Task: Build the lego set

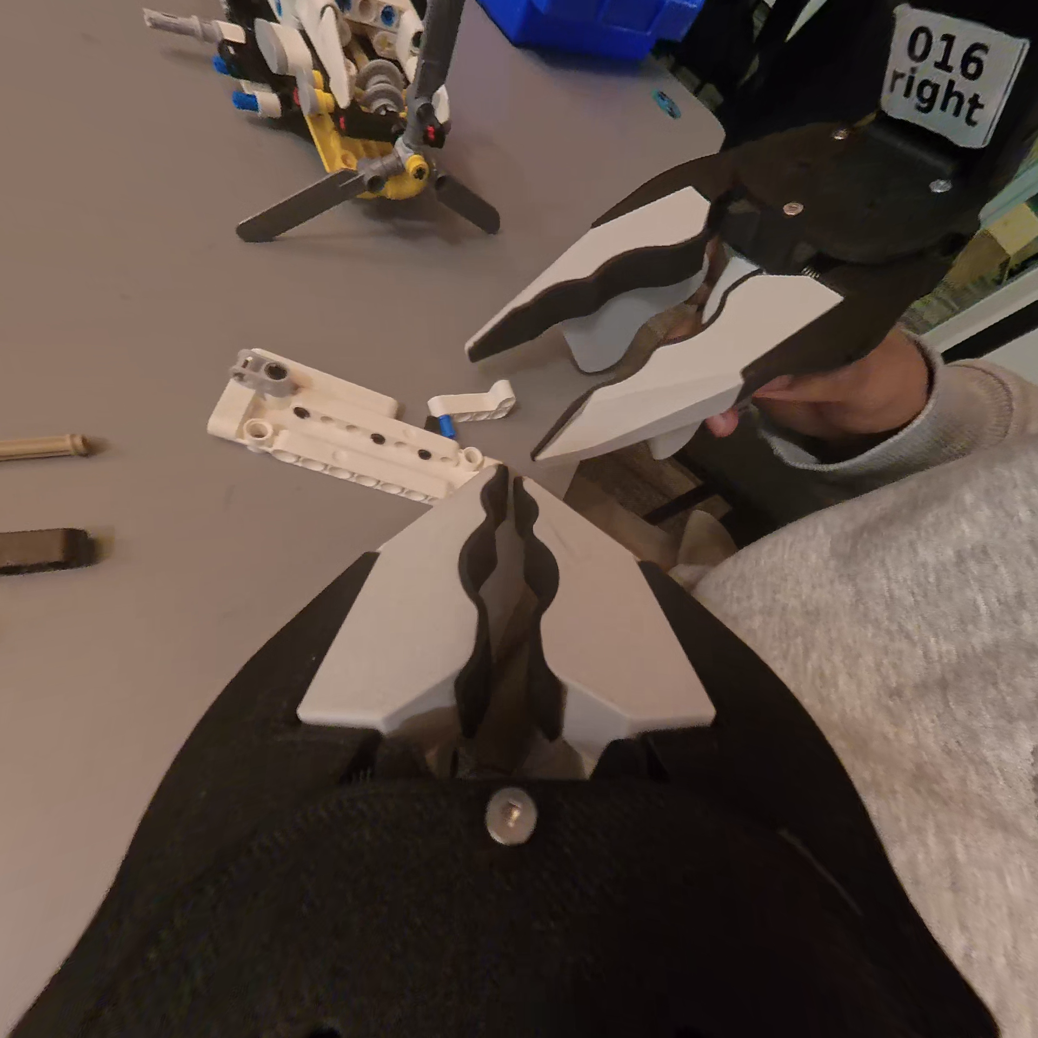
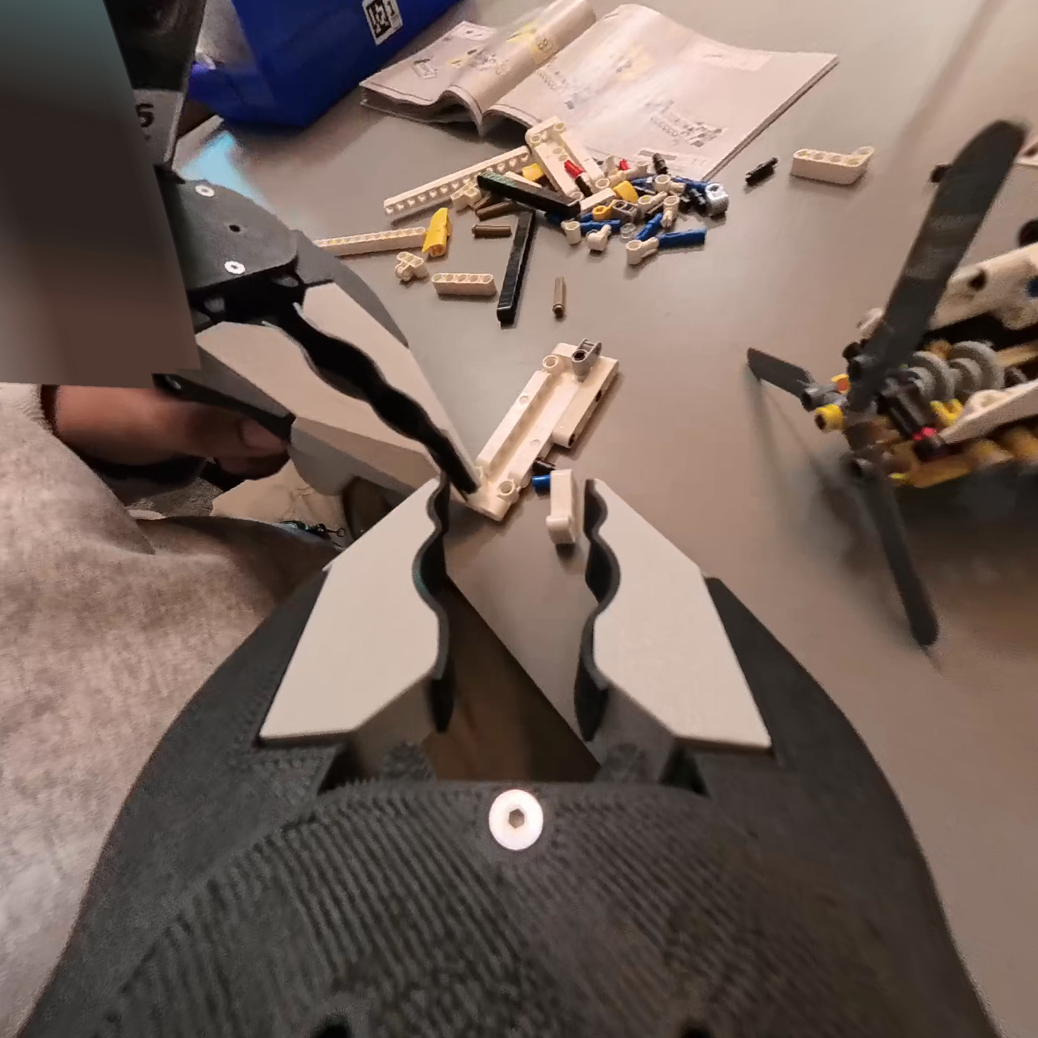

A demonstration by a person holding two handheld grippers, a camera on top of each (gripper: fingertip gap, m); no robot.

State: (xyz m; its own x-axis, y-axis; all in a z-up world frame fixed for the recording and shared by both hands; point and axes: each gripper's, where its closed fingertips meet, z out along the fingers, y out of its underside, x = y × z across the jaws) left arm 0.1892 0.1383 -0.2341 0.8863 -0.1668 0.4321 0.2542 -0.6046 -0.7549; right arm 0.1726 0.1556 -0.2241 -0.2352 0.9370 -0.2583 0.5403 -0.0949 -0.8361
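Right gripper hovered wide open and empty, the small white elbow piece just inside its right finger, long axis pointing toward 12 o'clock. Left gripper, jaws nearly closed, touched the white panel assembly at 11 o'clock; I couldn't tell whether it gripped it.

The grey table carries loose Lego pieces, a booklet, a half-built model.
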